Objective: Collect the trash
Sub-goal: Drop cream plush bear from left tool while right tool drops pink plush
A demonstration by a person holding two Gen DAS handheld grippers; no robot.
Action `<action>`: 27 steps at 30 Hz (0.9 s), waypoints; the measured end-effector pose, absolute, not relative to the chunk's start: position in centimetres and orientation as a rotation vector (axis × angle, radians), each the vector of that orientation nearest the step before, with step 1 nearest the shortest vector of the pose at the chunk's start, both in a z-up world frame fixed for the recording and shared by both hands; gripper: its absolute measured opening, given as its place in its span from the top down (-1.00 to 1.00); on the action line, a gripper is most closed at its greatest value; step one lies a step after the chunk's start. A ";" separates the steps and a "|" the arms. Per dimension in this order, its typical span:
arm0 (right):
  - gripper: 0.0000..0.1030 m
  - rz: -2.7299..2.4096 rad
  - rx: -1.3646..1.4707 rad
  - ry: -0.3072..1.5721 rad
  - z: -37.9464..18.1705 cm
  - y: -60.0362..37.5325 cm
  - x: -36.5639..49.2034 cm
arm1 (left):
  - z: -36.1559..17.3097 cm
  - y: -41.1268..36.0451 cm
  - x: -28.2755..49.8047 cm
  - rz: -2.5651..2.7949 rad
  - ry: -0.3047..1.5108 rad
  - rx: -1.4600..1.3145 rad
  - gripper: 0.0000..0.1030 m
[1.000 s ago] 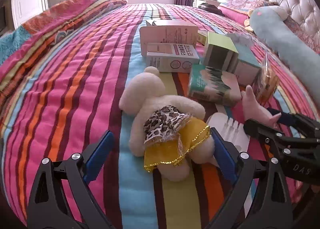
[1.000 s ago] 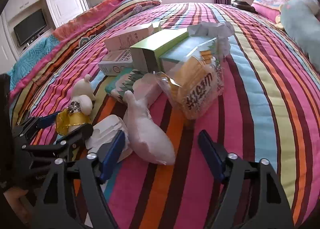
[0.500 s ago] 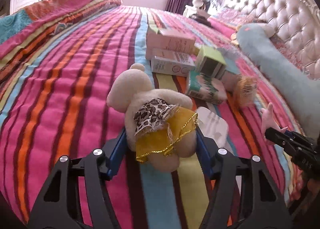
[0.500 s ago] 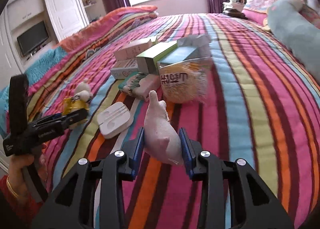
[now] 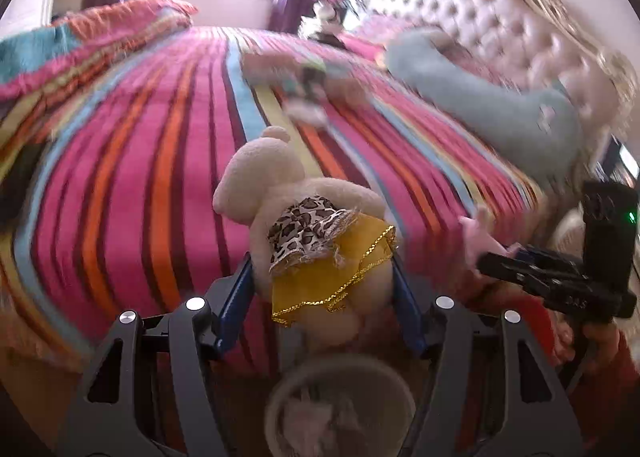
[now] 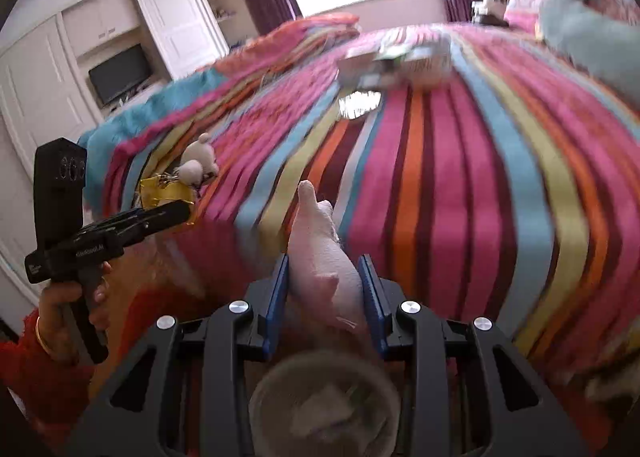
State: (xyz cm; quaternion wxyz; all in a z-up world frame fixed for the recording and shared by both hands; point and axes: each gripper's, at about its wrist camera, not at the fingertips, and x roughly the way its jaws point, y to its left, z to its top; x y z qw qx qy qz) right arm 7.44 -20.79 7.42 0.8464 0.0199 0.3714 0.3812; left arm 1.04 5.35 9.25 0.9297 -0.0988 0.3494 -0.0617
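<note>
- Striped bedspread (image 5: 160, 161) fills both views, with a heap of boxes (image 6: 392, 61) far off at 12 o'clock.
- My left gripper (image 5: 324, 297) is clenched on the cream plush bear (image 5: 304, 225); my right gripper (image 6: 324, 289) is clamped around the pink plush toy (image 6: 320, 253).
- I judge this the carry step: both toys are lifted off the bed.
- A round bin (image 5: 340, 405) sits at 6 o'clock under each; next I release over it.

Each hand-held gripper, left (image 5: 325, 301) and right (image 6: 325, 297), has a black frame, silver screws and blue finger pads (image 6: 276, 299). The left hand (image 6: 74, 307) shows a gold bangle and red sleeve.
</note>
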 end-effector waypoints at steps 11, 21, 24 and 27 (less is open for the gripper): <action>0.35 0.713 -0.020 1.203 -6.8 -19.2 3.3 | -8.1 -1.5 -2.9 -0.215 1.195 -0.144 -0.20; -0.23 0.685 -0.128 1.258 -9.0 -18.0 3.3 | -11.6 -2.9 -1.3 -0.165 1.291 -0.088 -0.75; -0.54 0.648 -0.128 1.237 -9.0 -18.5 3.3 | -11.6 -2.1 -1.2 -0.144 1.278 -0.096 -0.82; -0.54 0.633 -0.109 1.232 -8.9 -19.3 3.0 | -11.4 -1.7 -1.3 -0.135 1.269 -0.113 -0.82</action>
